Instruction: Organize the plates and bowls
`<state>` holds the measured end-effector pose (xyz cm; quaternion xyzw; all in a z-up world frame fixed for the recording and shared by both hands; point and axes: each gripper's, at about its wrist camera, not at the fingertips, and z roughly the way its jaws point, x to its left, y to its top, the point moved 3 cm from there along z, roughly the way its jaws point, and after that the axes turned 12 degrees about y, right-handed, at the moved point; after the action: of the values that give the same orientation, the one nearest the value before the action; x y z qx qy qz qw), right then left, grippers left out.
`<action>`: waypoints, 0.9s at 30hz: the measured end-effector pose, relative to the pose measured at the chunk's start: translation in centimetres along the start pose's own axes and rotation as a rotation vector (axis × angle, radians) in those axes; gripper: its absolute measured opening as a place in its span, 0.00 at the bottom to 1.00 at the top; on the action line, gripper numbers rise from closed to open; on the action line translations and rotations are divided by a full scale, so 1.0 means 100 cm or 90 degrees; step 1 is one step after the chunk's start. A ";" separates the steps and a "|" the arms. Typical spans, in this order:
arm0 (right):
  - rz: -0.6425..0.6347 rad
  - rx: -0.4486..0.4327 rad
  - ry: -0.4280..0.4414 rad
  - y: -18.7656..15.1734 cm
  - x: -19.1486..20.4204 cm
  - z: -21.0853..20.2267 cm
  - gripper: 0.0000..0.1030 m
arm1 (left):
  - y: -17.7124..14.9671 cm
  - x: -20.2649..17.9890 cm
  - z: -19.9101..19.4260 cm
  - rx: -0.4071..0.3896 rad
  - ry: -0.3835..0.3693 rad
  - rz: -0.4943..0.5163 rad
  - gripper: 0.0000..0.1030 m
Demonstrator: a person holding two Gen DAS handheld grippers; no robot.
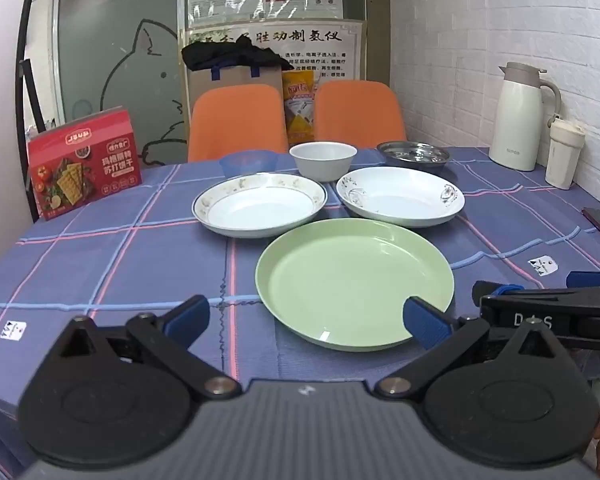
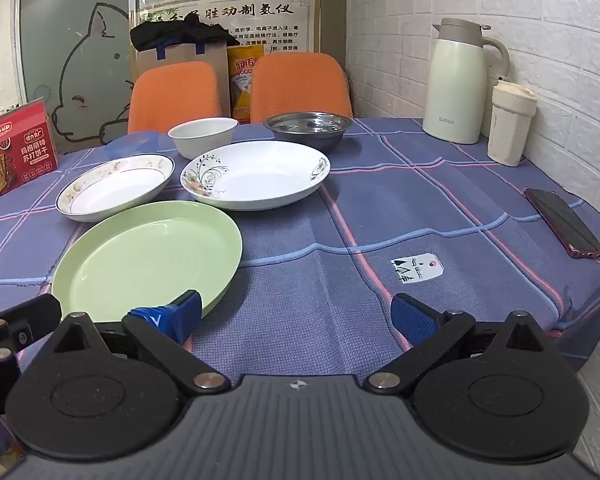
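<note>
Three plates [image 1: 355, 284] upright; three bowls [image 1: 323, 160] behind.

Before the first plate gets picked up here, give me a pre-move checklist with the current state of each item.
1. Left gripper open, empty: ok.
2. Right gripper open, empty: ok.
3. Green plate lies flat, nothing on it: ok.
4. Two white plates empty: ok.
5. White bowl, blue bowl and steel bowl upright: ok.
6. Phone clear of the plates: ok.
</note>
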<state>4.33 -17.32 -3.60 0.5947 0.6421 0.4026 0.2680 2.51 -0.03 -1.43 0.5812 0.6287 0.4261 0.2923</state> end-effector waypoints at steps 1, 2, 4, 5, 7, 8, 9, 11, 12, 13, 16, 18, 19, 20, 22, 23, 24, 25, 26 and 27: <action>0.000 0.000 0.000 0.000 0.000 0.000 0.86 | 0.000 0.000 0.000 -0.002 0.000 0.000 1.00; -0.001 -0.001 -0.001 0.000 0.000 0.000 0.86 | -0.001 0.001 -0.001 -0.005 0.000 -0.001 1.00; -0.001 -0.001 -0.001 0.000 0.001 -0.001 0.86 | 0.000 -0.002 -0.001 0.008 0.011 0.003 1.00; -0.001 0.000 0.000 0.000 0.001 -0.001 0.86 | 0.000 -0.002 -0.001 0.009 0.010 0.003 1.00; -0.001 -0.001 -0.001 0.000 0.001 -0.001 0.86 | 0.000 -0.002 -0.002 0.010 0.011 0.003 1.00; -0.002 -0.001 -0.001 0.000 0.001 -0.001 0.86 | 0.000 -0.001 -0.001 0.011 0.009 0.001 1.00; -0.002 -0.001 0.000 0.000 0.001 -0.001 0.86 | 0.000 -0.001 -0.002 0.012 0.009 0.001 1.00; -0.001 -0.001 0.000 0.000 0.001 -0.001 0.86 | 0.000 -0.002 0.000 0.013 0.008 0.001 1.00; -0.001 0.000 0.000 0.000 0.001 -0.001 0.86 | -0.001 -0.002 0.001 0.016 0.007 0.000 1.00; -0.001 -0.001 0.000 0.000 0.002 -0.001 0.86 | -0.001 -0.002 0.001 0.016 0.007 0.000 1.00; -0.002 0.000 0.000 0.000 0.002 -0.001 0.86 | -0.001 -0.002 0.001 0.016 0.007 0.000 1.00; -0.002 -0.001 -0.001 0.000 0.002 -0.002 0.86 | -0.001 -0.002 0.001 0.016 0.007 0.001 1.00; -0.002 0.000 -0.001 0.000 0.002 -0.002 0.86 | -0.002 -0.002 0.001 0.017 0.007 0.000 1.00; -0.002 0.000 -0.001 0.000 0.002 -0.002 0.86 | -0.001 -0.001 0.001 0.018 0.006 0.000 1.00; -0.002 -0.001 -0.001 0.000 0.003 -0.002 0.86 | -0.002 -0.001 0.001 0.019 0.006 0.000 1.00; -0.002 -0.001 -0.001 0.000 0.003 -0.002 0.86 | -0.002 -0.001 0.001 0.019 0.006 0.000 1.00; -0.002 0.000 0.000 0.000 0.003 -0.002 0.86 | -0.003 -0.001 0.002 0.020 0.005 0.001 1.00; -0.002 0.000 0.000 0.000 0.003 -0.002 0.86 | -0.003 -0.001 0.002 0.021 0.005 0.001 1.00; -0.002 0.000 -0.001 0.000 0.002 -0.002 0.86 | -0.003 -0.001 0.002 0.021 0.005 0.000 1.00; -0.002 -0.001 -0.001 0.000 0.002 -0.003 0.86 | -0.003 -0.001 0.002 0.020 0.005 0.000 1.00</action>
<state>4.04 -17.13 -3.45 0.5938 0.6427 0.4021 0.2695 2.56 -0.05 -1.84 0.5844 0.6364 0.4181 0.2806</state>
